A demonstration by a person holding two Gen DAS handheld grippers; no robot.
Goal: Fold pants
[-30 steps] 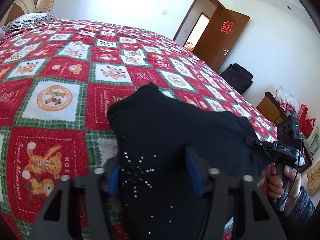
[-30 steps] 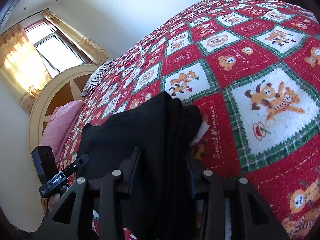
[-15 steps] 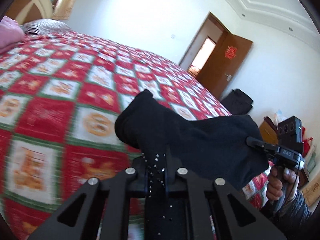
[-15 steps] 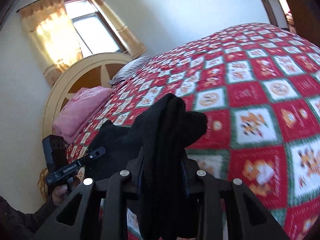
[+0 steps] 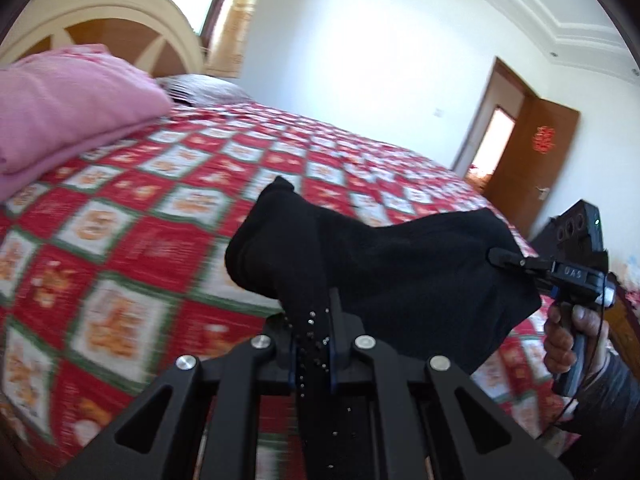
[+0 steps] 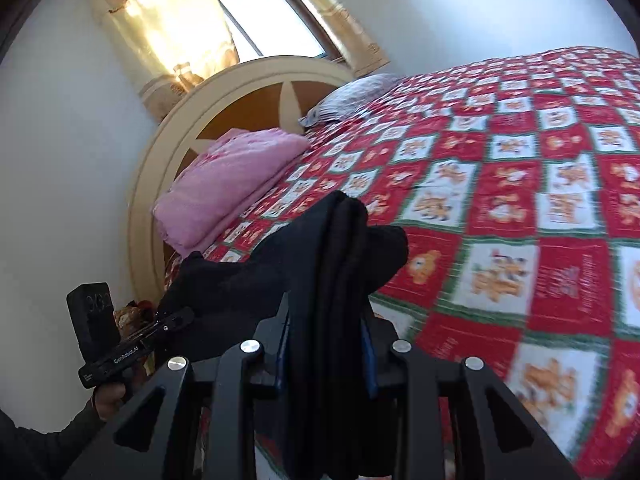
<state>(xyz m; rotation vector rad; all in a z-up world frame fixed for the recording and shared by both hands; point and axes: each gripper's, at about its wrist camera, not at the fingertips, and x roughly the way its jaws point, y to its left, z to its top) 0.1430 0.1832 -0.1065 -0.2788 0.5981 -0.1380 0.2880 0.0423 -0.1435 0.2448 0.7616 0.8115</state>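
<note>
The black pants [image 5: 400, 272] hang in the air between my two grippers, above the red patchwork bedspread [image 5: 132, 248]. My left gripper [image 5: 314, 344] is shut on one corner, where small rhinestones dot the cloth. My right gripper [image 6: 326, 336] is shut on a bunched, layered edge of the pants [image 6: 340, 264]. In the left wrist view the right gripper [image 5: 508, 260] pinches the far corner at right. In the right wrist view the left gripper [image 6: 176, 320] shows at lower left, held by a hand.
A folded pink blanket [image 6: 228, 176] and a grey striped pillow [image 6: 352, 96] lie by the arched headboard [image 6: 248, 96]. The bedspread [image 6: 520, 208] stretches wide to the right. An open brown door [image 5: 532, 176] stands past the bed's far side.
Both grippers have lifted the pants up off the bed and tilted upward. The left gripper, open around the cloth a second ago, has closed on it.
</note>
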